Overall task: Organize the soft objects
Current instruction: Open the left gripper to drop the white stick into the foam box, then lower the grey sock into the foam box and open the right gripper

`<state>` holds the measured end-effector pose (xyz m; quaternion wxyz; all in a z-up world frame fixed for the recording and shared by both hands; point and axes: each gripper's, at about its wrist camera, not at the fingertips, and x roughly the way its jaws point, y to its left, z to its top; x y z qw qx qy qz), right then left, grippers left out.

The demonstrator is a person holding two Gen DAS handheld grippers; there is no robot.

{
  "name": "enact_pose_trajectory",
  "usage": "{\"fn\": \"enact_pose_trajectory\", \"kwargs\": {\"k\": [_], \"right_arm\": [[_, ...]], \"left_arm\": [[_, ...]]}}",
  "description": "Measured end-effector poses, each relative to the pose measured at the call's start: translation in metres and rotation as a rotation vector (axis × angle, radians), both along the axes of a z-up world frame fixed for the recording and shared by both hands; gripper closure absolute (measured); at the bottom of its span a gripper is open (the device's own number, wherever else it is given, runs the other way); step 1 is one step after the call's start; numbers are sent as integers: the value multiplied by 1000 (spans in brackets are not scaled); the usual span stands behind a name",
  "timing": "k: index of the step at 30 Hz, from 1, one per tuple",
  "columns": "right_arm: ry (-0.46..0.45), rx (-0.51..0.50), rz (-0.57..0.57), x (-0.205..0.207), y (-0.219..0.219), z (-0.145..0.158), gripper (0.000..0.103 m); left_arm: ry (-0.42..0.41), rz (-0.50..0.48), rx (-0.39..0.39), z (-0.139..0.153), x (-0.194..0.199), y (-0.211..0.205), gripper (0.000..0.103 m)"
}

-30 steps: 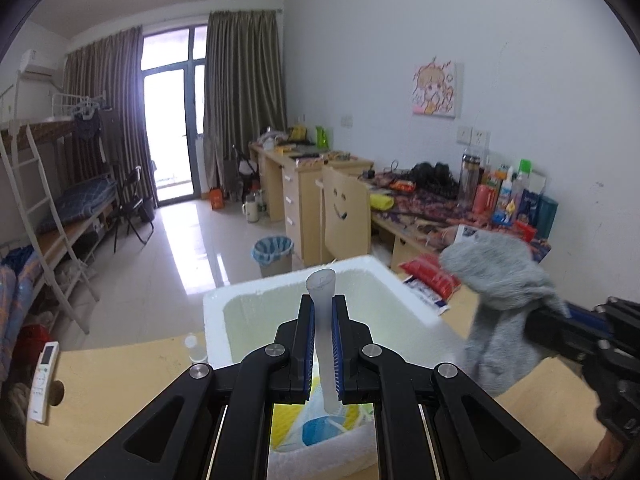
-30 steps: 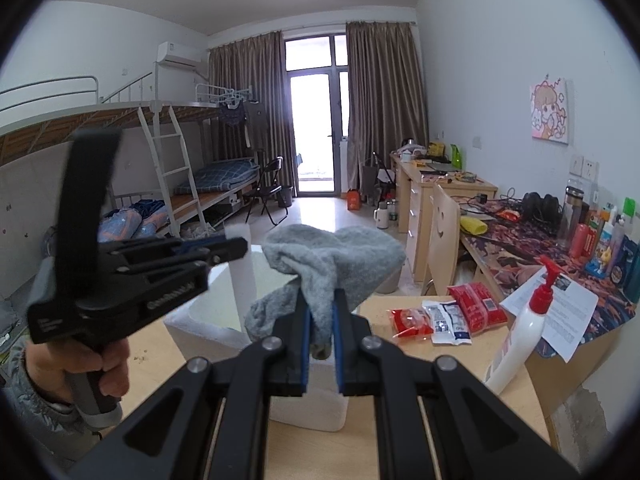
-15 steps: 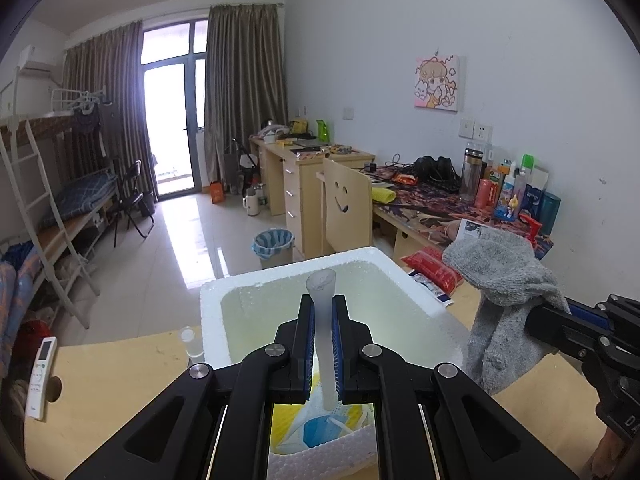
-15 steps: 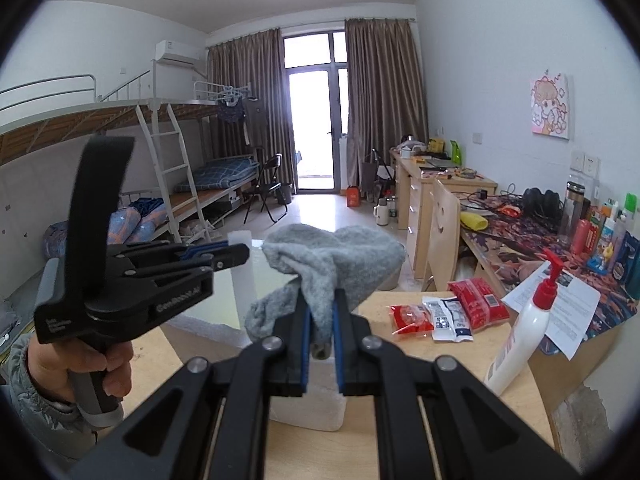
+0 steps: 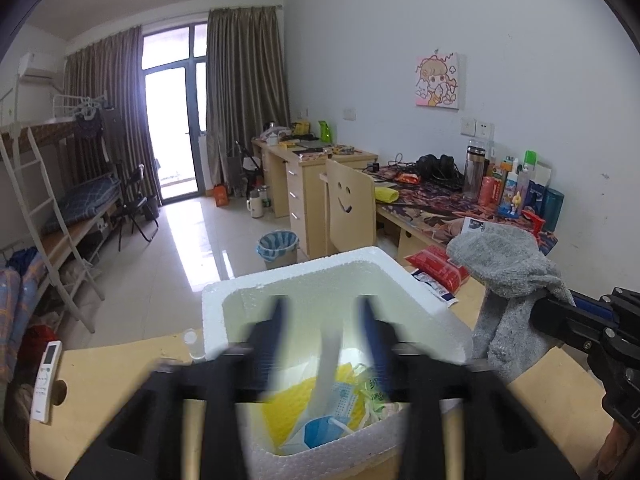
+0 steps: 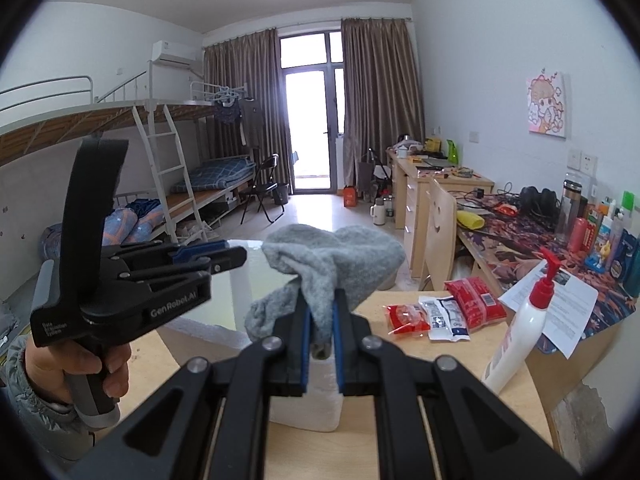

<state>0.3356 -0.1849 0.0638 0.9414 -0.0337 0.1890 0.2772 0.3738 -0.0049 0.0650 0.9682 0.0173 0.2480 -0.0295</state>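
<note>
Grey knitted cloth (image 6: 336, 264) is pinched between the blue-padded fingers of the right gripper (image 6: 321, 332), which are clenched tight on its lower fold; the rest of the cloth bunches up above the fingers and droops a little to their left. Seen from the left wrist, that cloth (image 5: 508, 280) hangs just beside the right-hand wall of the white foam box (image 5: 224, 304), outside it and above the bench (image 5: 120, 364).

On the left gripper (image 5: 322, 324) the fingers are opening, blurred by the motion. Between them a pale, narrow strip (image 5: 328, 356) shows, touching neither pad as far as the blur allows; what it is cannot be told. It stands over the open box, whose bottom holds a yellow packet (image 5: 292, 404) and a blue-and-white face mask (image 5: 324, 432).

A bare hand (image 6: 76, 372) grips the left gripper's handle at the bench's left side. Red snack packets (image 6: 472, 304) and a white pump bottle (image 6: 520, 332) with a red top stand toward the bench's right edge. A white remote (image 5: 47, 380) lies at its far left edge.
</note>
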Motion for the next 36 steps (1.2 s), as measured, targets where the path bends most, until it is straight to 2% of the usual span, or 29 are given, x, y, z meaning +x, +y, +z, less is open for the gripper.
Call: {"fn": "enact_pose_trajectory", "kwargs": {"k": [2,5,11,19,29,36], "right_arm": [[-1,3,-3,1,-1,0,91],[1,5,-6,1,-1,0,91],[1,1,-7,2,-2,0,91],[4,-2,-6,5,2,1,91],[12,-30,-2,13,21,3,91],[12,-40,77,4,50,8,91]], "left_arm": [[-14,2,6,1,-2,-1,8],[-69,33,22,6,-10,-2,0],[-65,62,27,5,-9,1,0],[-75,82,53,10,-28,7,0],[-114,195,39,20,-69,41,0],[-143,279,31,28,-93,62,0]]}}
